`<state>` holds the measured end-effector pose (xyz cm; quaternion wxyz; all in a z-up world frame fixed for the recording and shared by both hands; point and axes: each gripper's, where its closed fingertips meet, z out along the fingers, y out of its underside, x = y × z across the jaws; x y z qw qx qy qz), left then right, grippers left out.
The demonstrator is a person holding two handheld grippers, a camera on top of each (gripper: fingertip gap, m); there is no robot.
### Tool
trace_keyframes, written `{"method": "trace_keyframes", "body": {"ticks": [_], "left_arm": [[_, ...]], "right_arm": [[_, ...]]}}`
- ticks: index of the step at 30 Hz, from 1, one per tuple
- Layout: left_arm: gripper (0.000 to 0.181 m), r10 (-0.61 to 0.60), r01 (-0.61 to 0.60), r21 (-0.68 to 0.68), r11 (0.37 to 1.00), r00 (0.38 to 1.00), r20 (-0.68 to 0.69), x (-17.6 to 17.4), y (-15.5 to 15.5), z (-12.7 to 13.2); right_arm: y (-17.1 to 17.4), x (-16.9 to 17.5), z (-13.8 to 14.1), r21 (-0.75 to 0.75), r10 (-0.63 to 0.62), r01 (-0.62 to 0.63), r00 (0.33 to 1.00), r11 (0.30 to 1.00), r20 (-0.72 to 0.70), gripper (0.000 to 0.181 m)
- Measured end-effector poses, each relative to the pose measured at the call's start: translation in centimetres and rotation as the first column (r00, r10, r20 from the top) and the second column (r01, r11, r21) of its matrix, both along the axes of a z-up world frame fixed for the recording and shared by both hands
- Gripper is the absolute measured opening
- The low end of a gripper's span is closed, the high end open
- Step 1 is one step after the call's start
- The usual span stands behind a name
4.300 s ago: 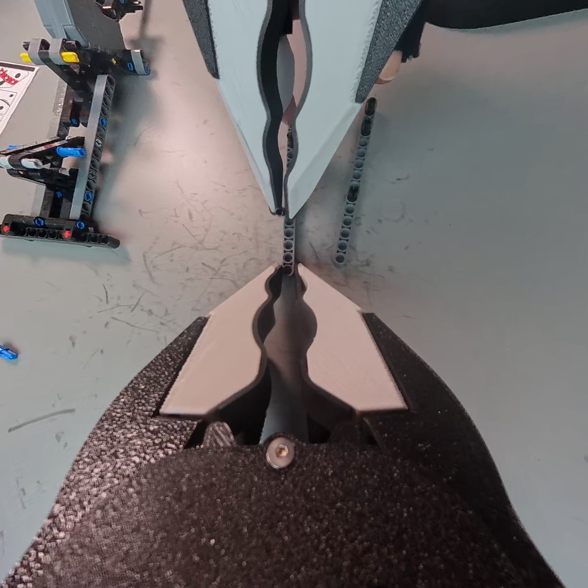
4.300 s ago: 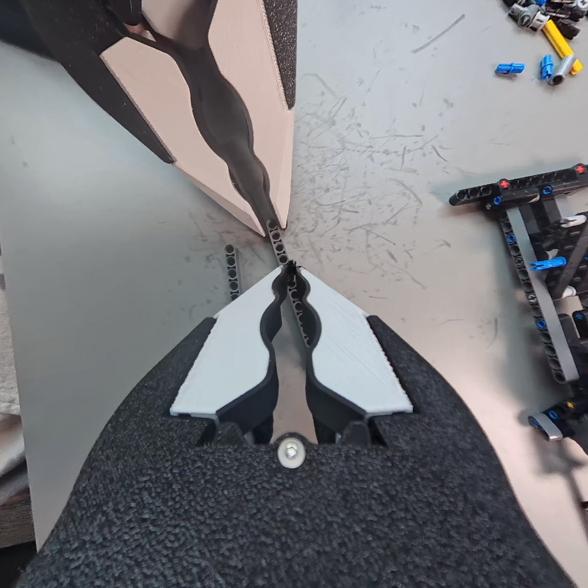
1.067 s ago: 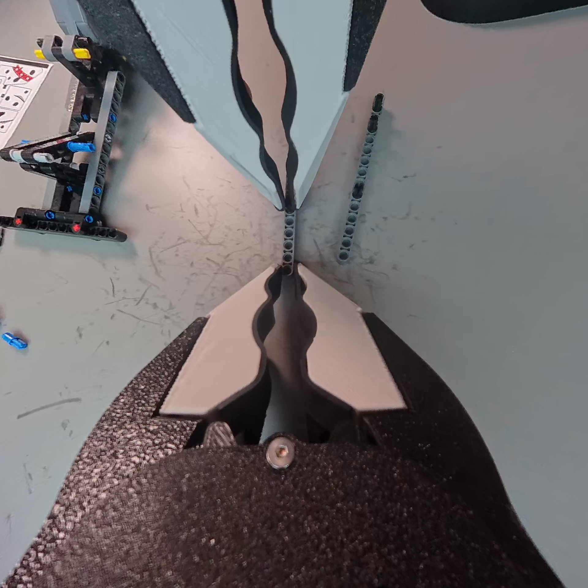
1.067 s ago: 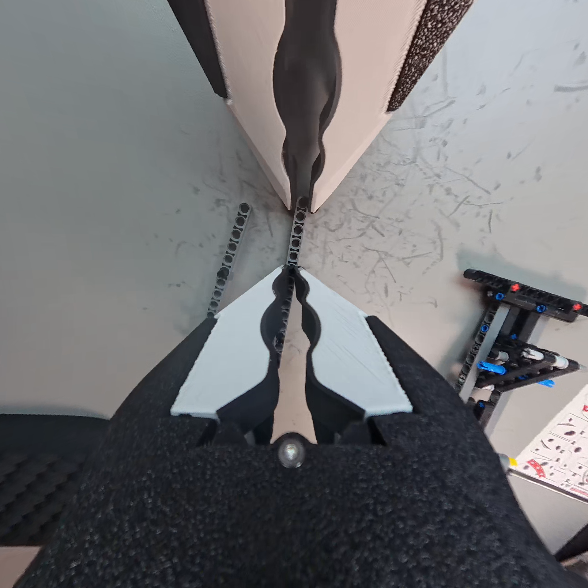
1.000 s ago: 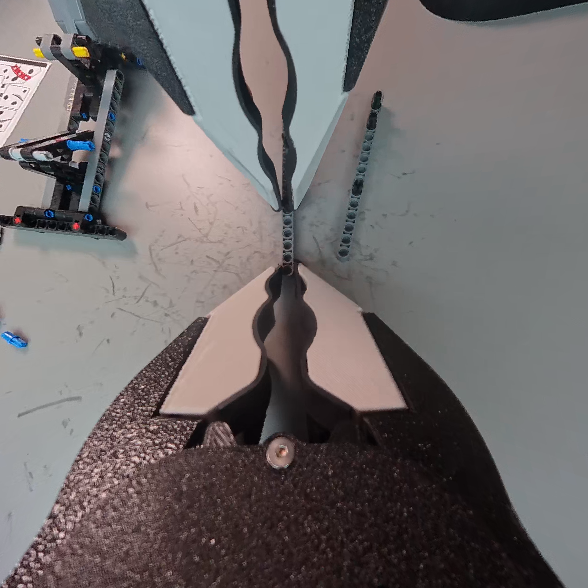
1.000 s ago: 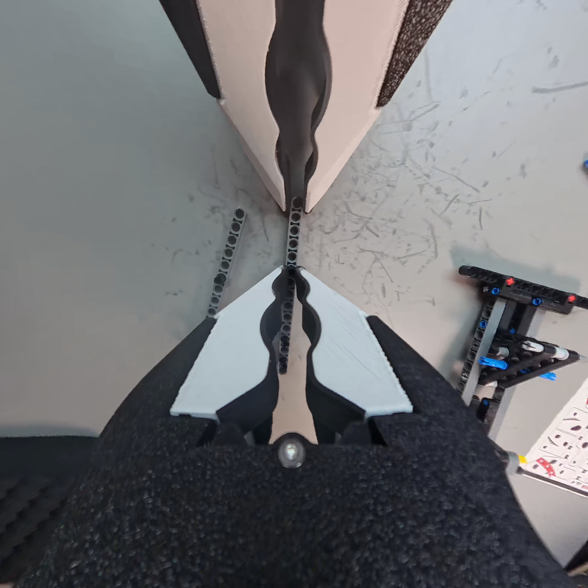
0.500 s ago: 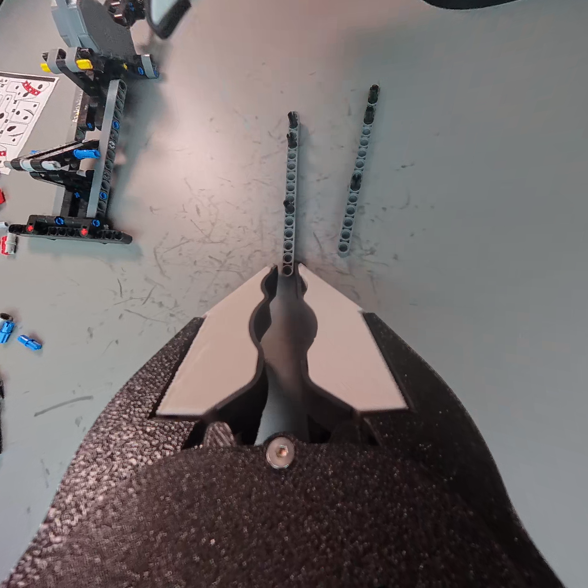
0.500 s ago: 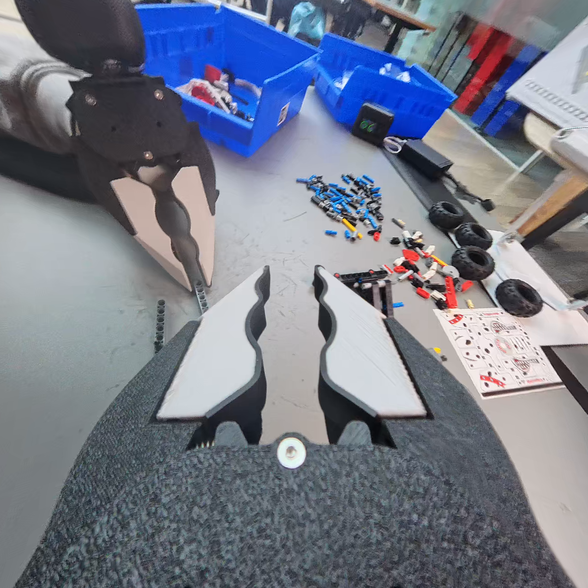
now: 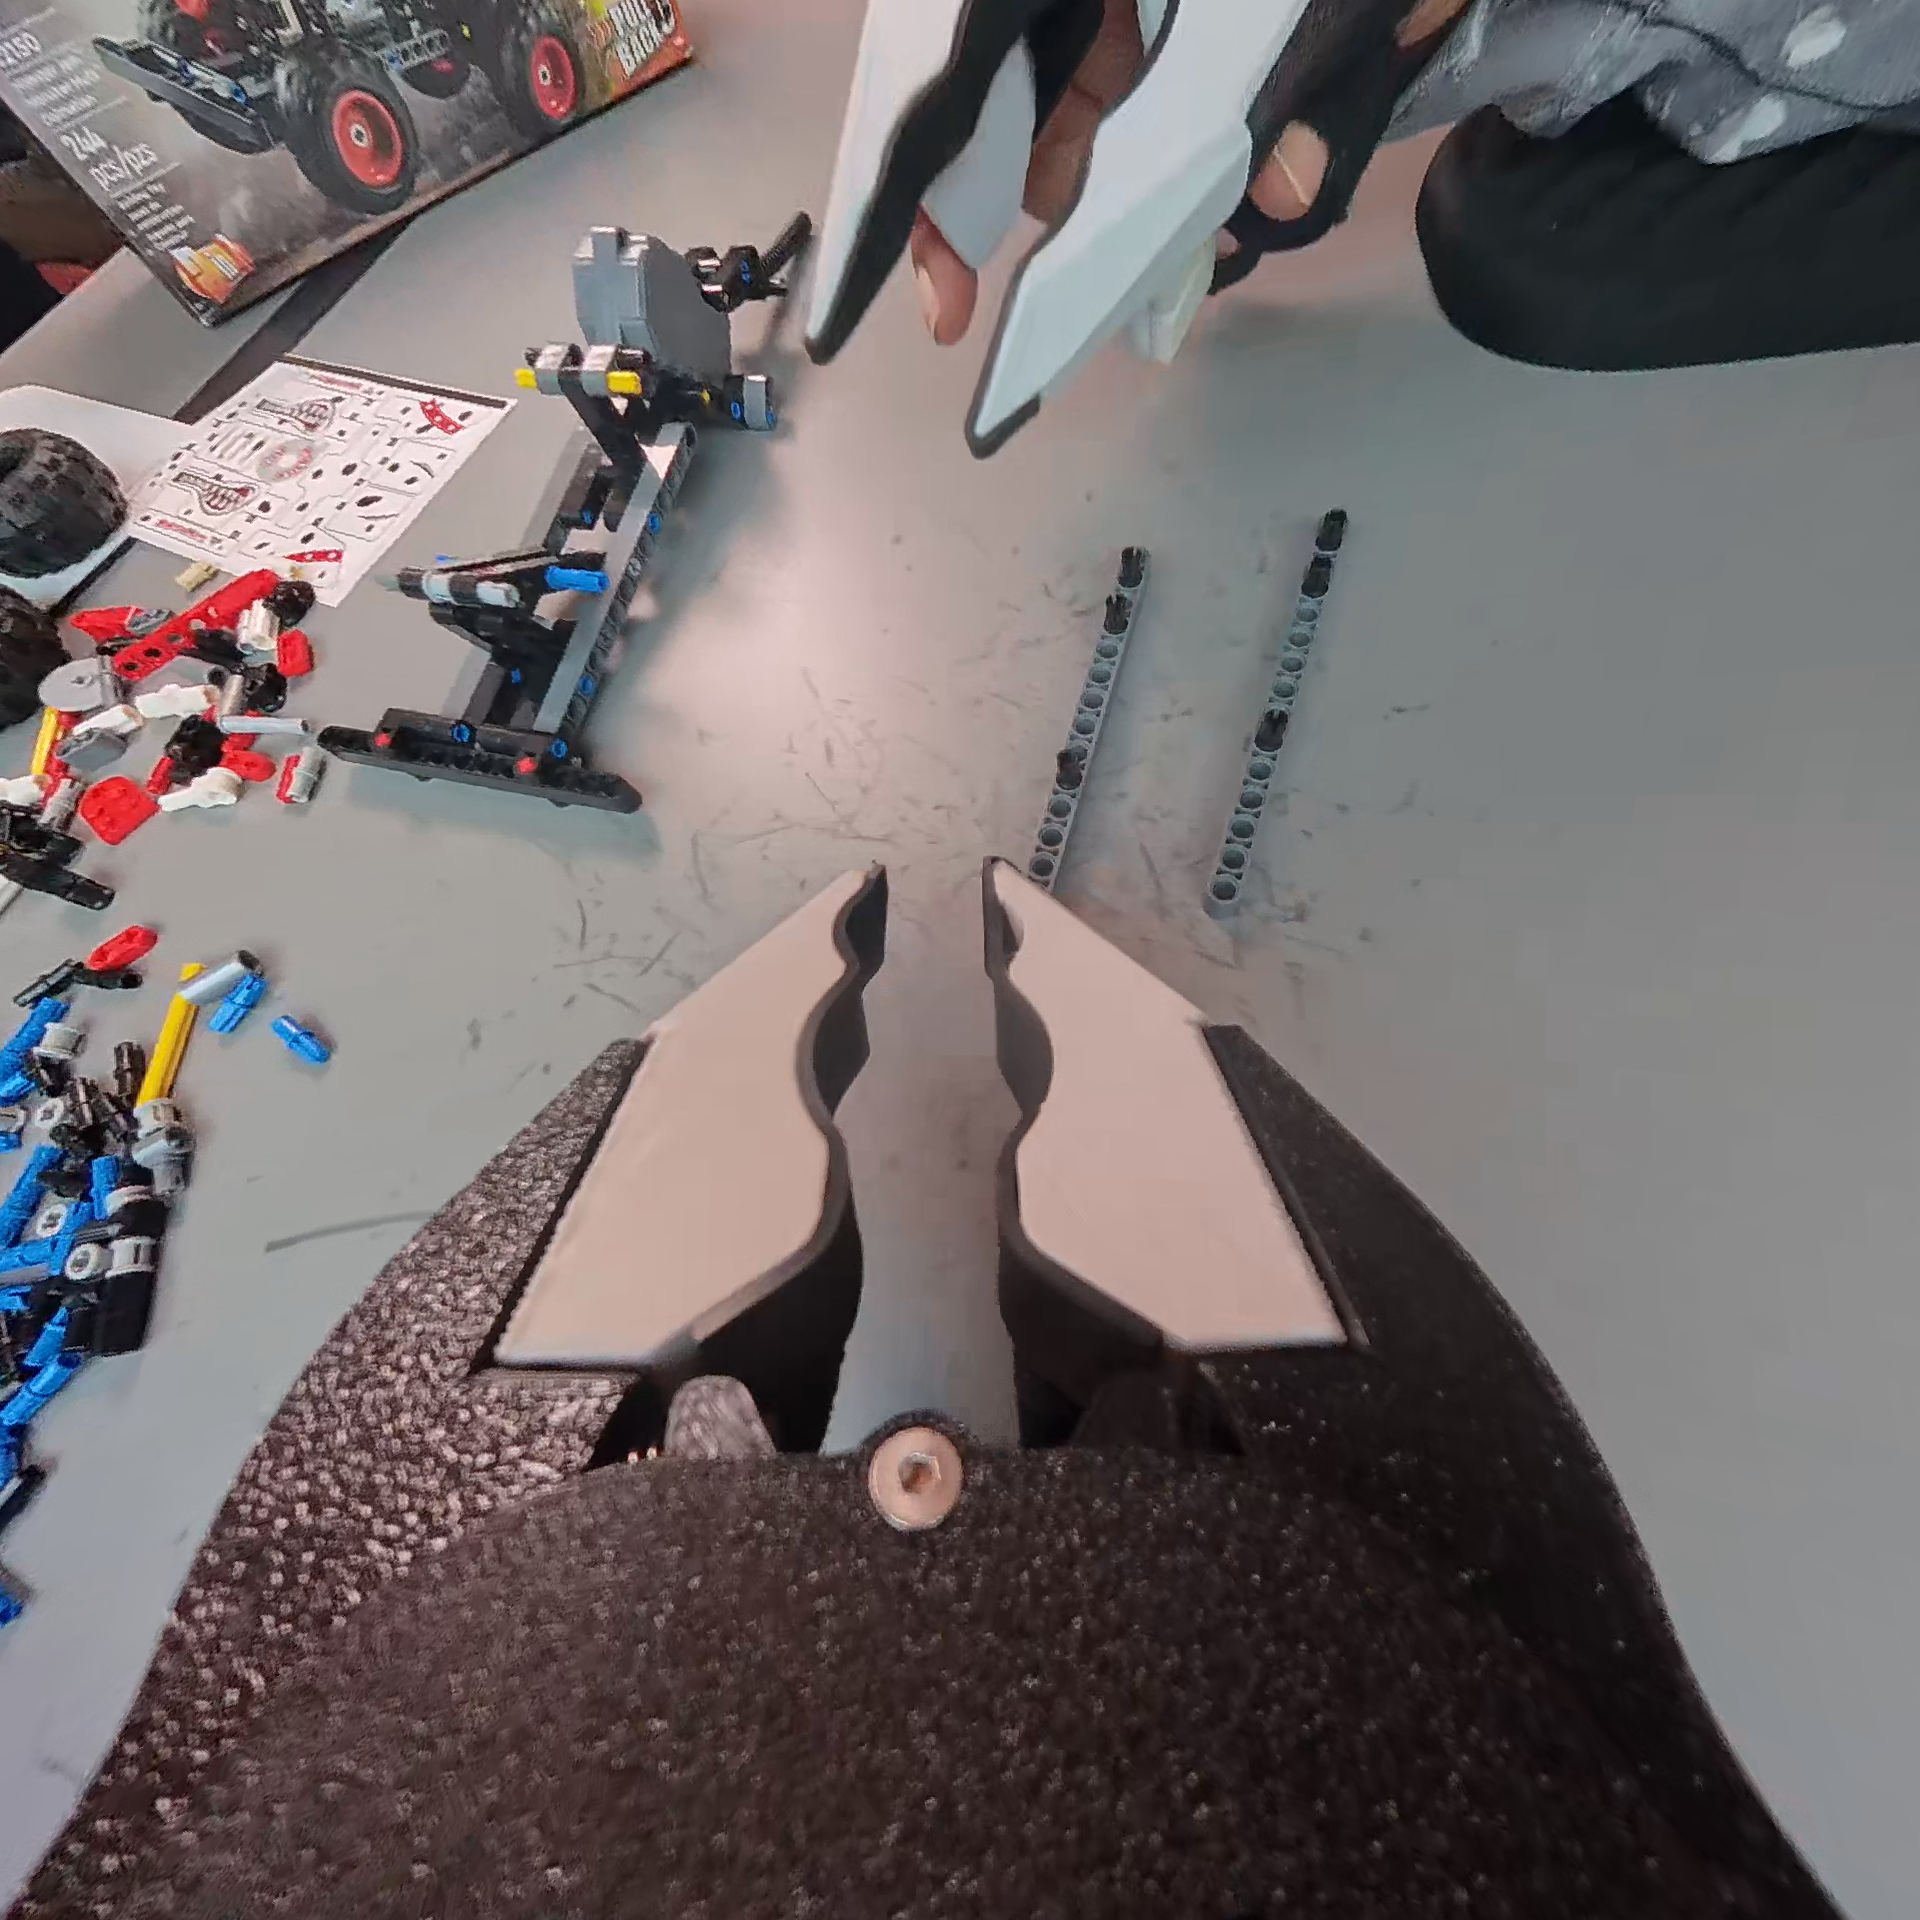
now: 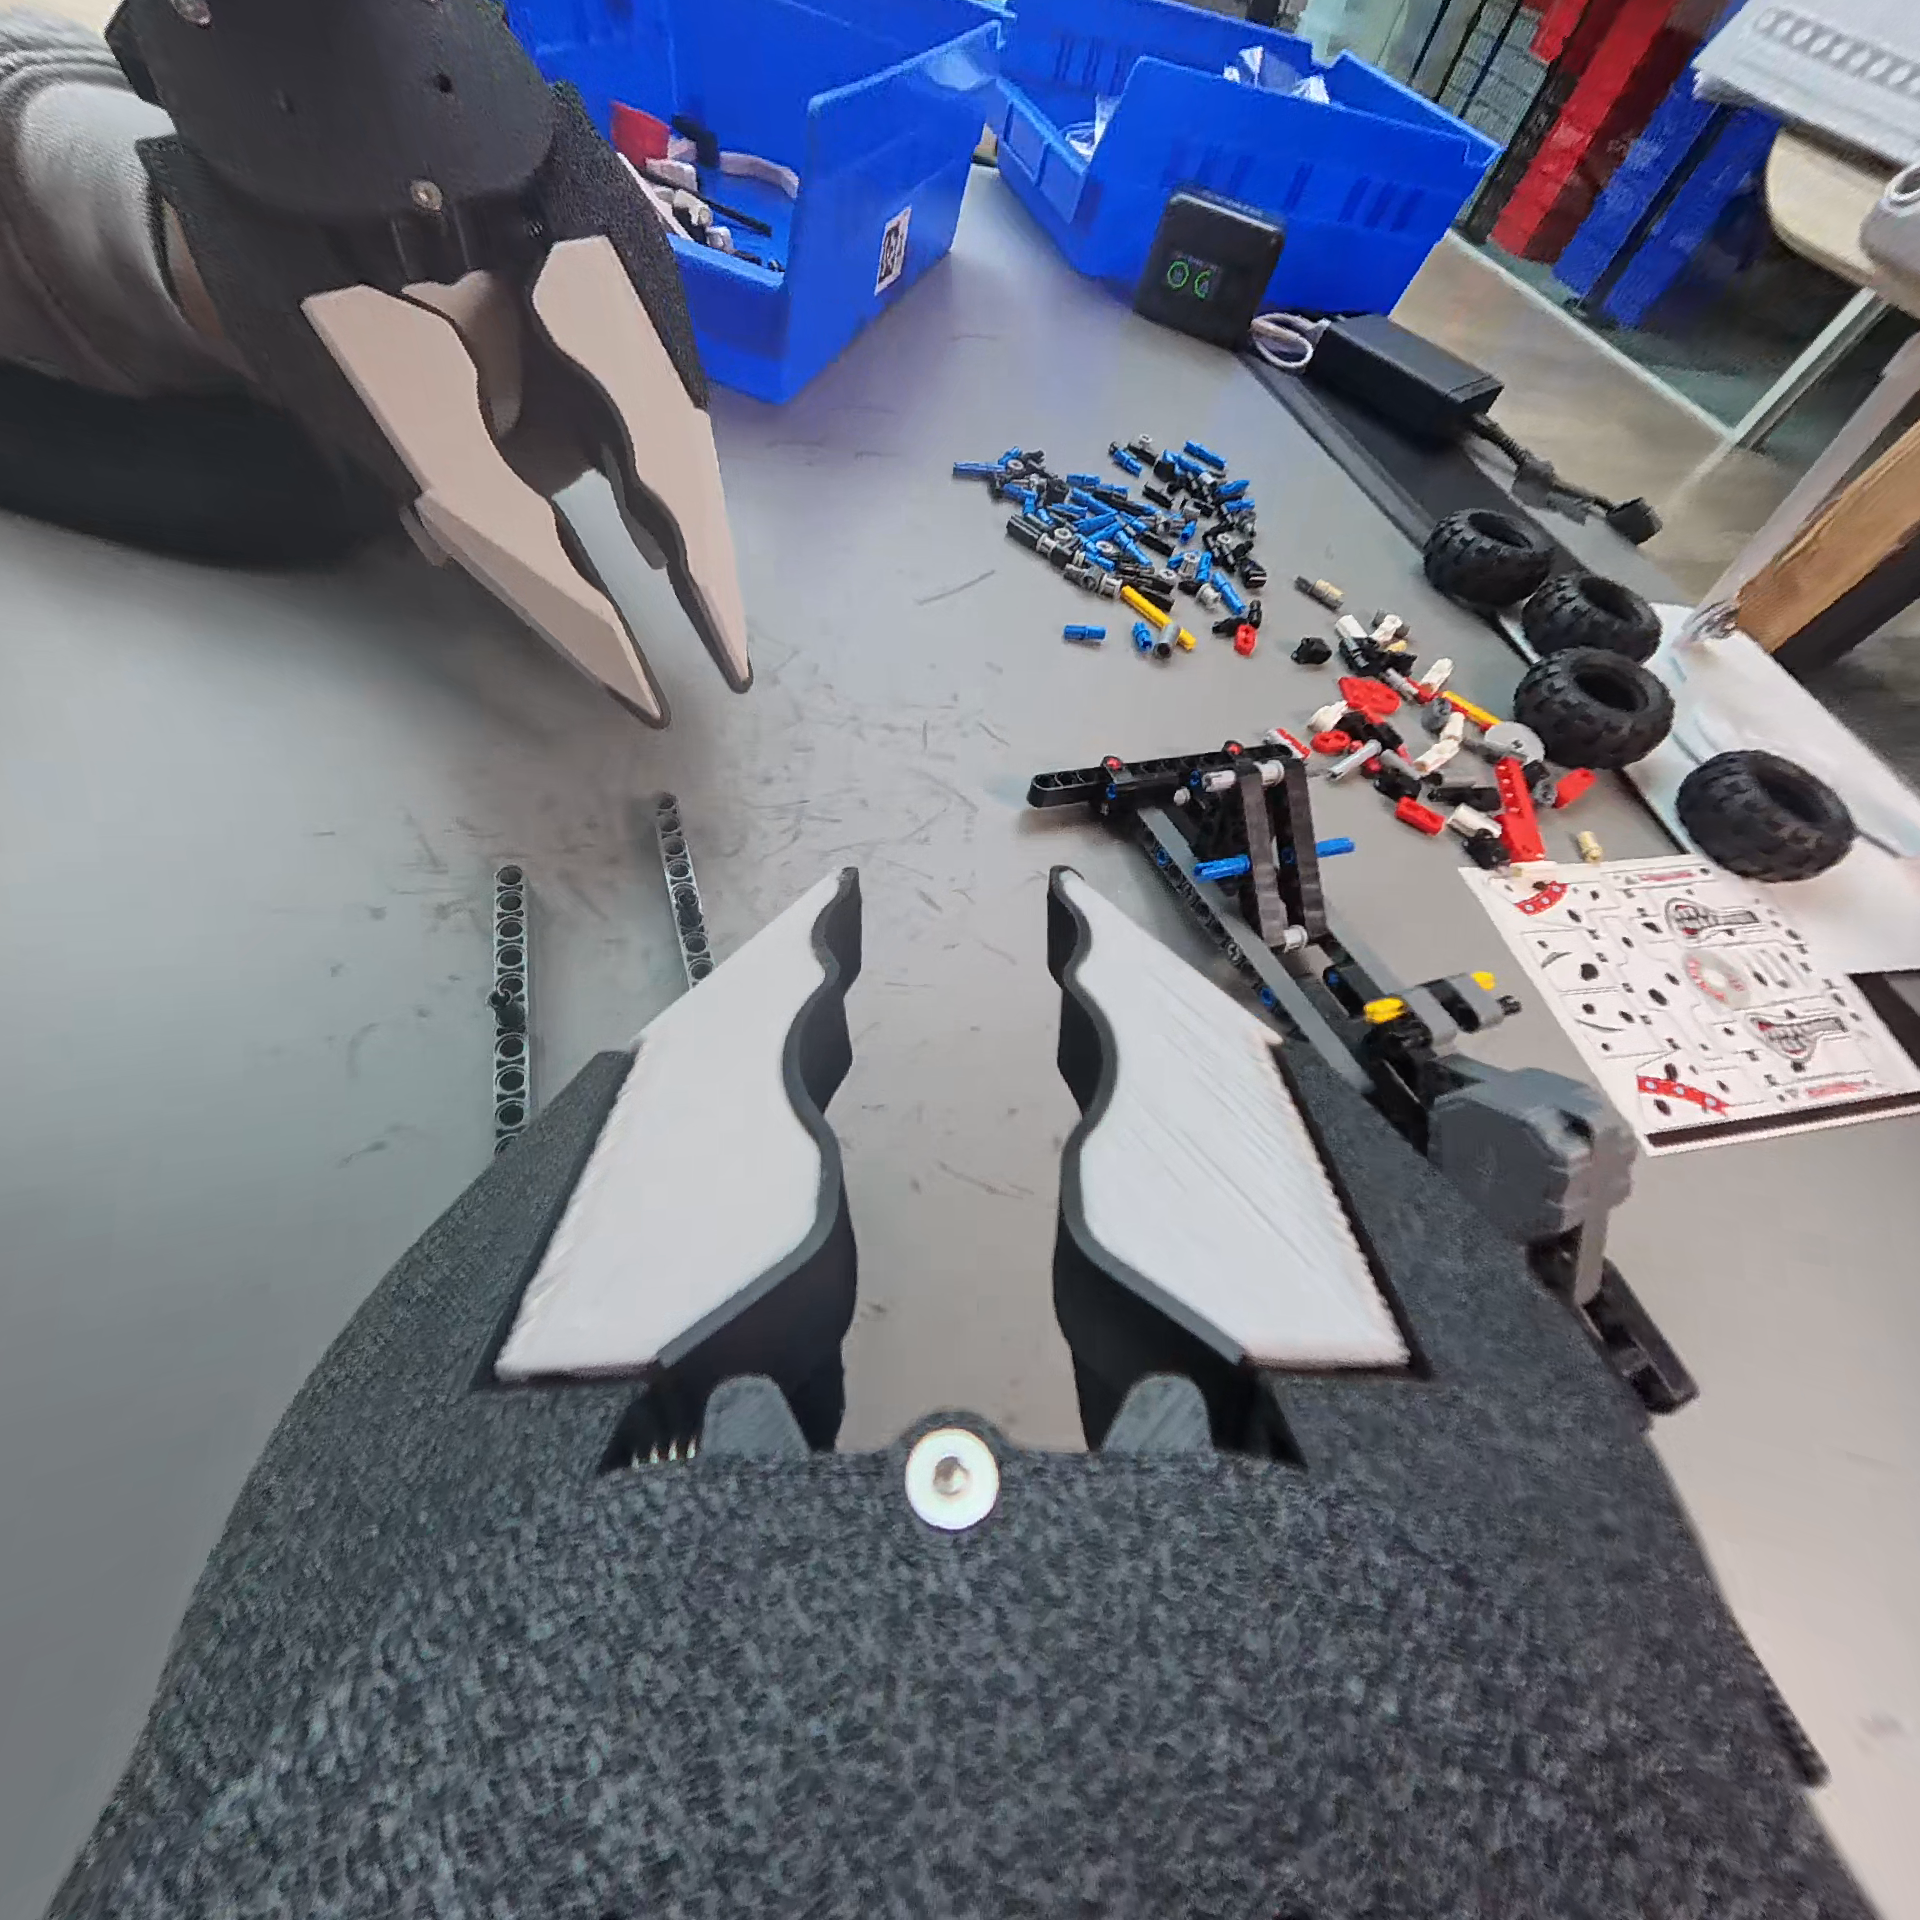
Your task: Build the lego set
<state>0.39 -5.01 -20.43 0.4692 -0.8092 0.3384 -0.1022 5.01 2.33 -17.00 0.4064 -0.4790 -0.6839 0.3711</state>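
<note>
Left wrist view — left gripper (image 9: 933,883) parted.

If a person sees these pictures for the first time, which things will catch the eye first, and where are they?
Probably the two open grippers, left and right, facing each other over the grey table. Between them lie two long grey beams, side by side and untouched. Next, the half-built chassis with loose parts, four tyres and blue bins beyond it.

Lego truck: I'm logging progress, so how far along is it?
Early. Done: one partial frame is assembled, and two grey beams with black pins lie side by side. In hand: nothing; the left gripper and right gripper are open. Left: four tires and piles of loose pieces.
</note>
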Motion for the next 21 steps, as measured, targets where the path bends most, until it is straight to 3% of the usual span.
{"method": "trace_keyframes", "body": {"ticks": [4, 15, 21], "left_arm": [[0.022, -0.005, 0.005, 0.022, 1.000, 1.000, 0.023, 0.1, -0.3, 0.6], [0.038, 0.090, -0.092, 0.043, 0.995, 0.995, 0.040, -1.2, 0.7, 1.0], [0.033, -0.009, 0.011, -0.032, 0.999, 0.999, 0.049, 0.0, -0.2, 0.2]], "right_arm": [[-0.9, 0.9, -0.7, -0.081, 0.056, -0.053, 0.997, 0.995, 0.044, 0.037], [-3.7, 1.5, -4.3, 0.007, 0.151, -0.156, 0.963, 0.988, 0.224, 0.046], [-3.4, 2.8, -6.0, 0.004, 0.154, -0.165, 0.932, 0.986, 0.329, 0.033]]}}
